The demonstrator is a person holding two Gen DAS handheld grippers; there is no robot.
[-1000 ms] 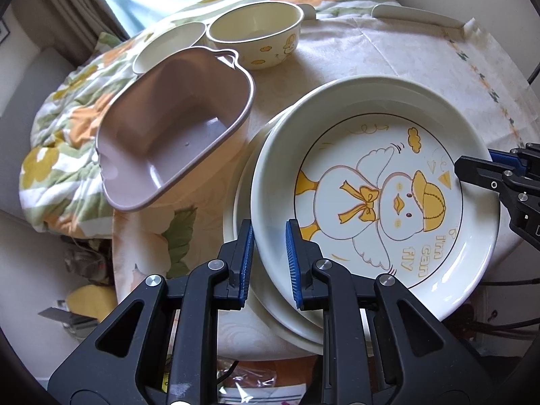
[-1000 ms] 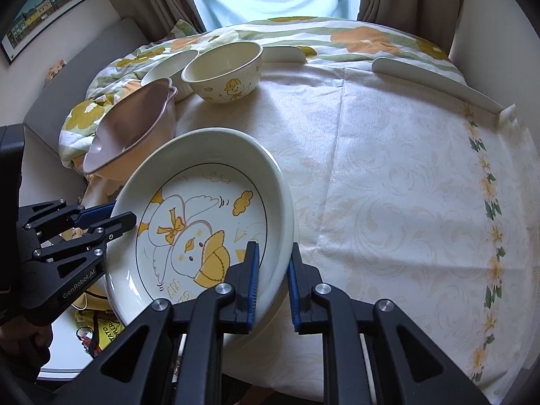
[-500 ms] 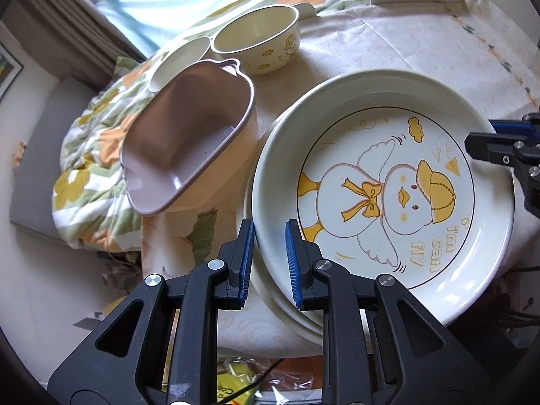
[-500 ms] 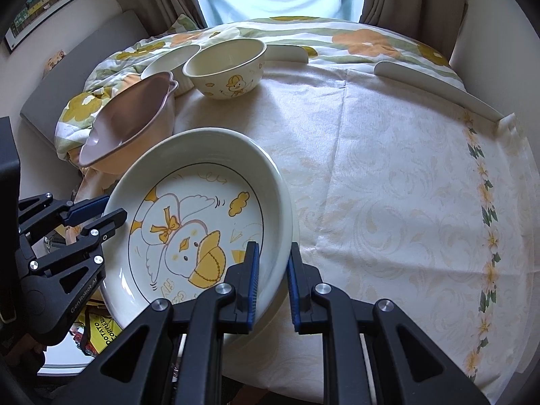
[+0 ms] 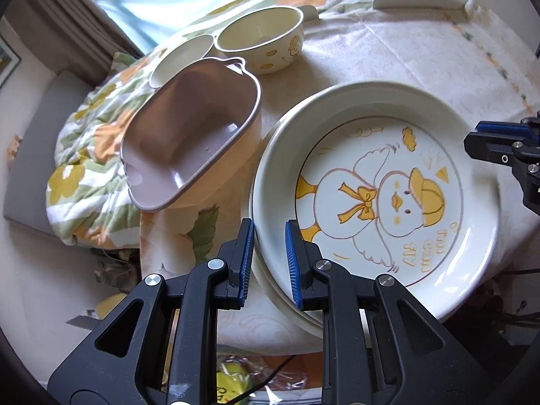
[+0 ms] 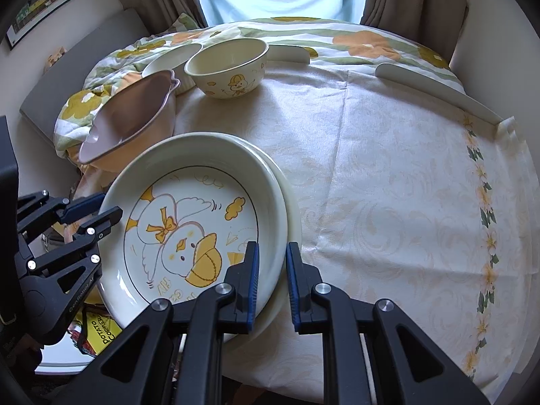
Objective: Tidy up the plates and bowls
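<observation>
Duck plate (image 5: pixel 378 182) sits stacked on a plain plate (image 6: pixel 293 216) at the near-left edge of the worktop (image 6: pixel 388 168), and both grippers are on it at once. Left gripper (image 5: pixel 268 260) has its blue-padded fingers (image 5: pixel 245 256) straddling the stacked rims, one outside and one over the inner face; a narrow gap shows on each side, so whether the pads actually bite is hard to call. Right gripper (image 6: pixel 272 280) does the same on the opposite edge, one of its fingers (image 6: pixel 252 280) lying on the duck plate's inside, the other out beyond the lower plate's rim, again only slightly parted around the rims. From the left wrist view the right gripper's tips poke in at the far right; from the right wrist view the left gripper looms at the left edge by the plate. Behind the stack, a pink bowl (image 5: pixel 192 138) with little handles tilts at the worktop's edge, just beside the plates. Farther back stands a cream bowl (image 6: pixel 227 67) with a duck print, upright, and touching it a small white bowl (image 6: pixel 168 64). Floral quilt (image 6: pixel 337 37) covers the far side below the window, and pale tablecloth (image 6: pixel 405 219) spreads under everything.
</observation>
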